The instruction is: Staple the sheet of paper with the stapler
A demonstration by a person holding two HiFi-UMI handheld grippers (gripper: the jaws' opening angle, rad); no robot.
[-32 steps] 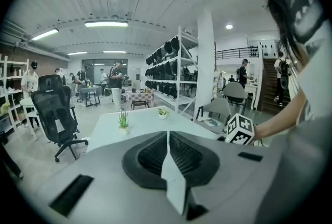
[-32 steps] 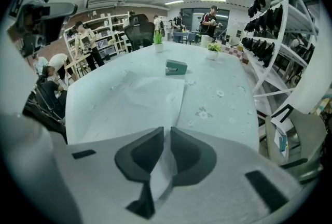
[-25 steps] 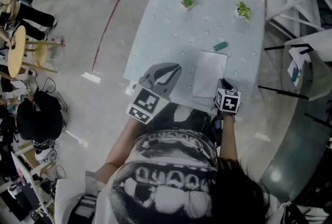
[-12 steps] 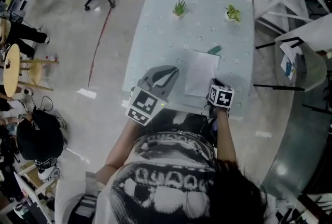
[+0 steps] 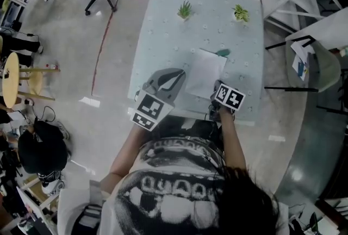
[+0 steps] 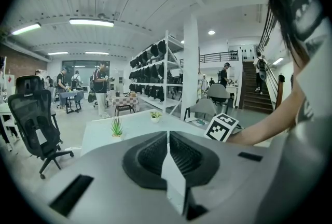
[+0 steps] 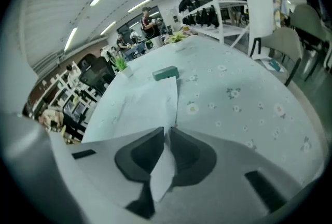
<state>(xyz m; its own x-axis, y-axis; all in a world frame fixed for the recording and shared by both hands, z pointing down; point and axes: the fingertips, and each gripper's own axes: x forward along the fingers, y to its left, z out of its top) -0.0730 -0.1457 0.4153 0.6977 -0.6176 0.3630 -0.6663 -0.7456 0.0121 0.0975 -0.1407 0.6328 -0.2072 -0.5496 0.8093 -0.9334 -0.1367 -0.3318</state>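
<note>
Head view: from above the person (image 5: 185, 185), steeply down onto the counter (image 5: 163, 27). Left gripper view: close behind its jaws, near level. Right gripper view: close, tilted down. All share the counter.

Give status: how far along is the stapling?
Done: the right tool is pinching the sheet of paper at its near corner. In hand: just that grip; the left tool is shut and holds nothing. Left: the stapler lies untouched by the sheet's far corner, so picking it up and stapling remain.
</note>
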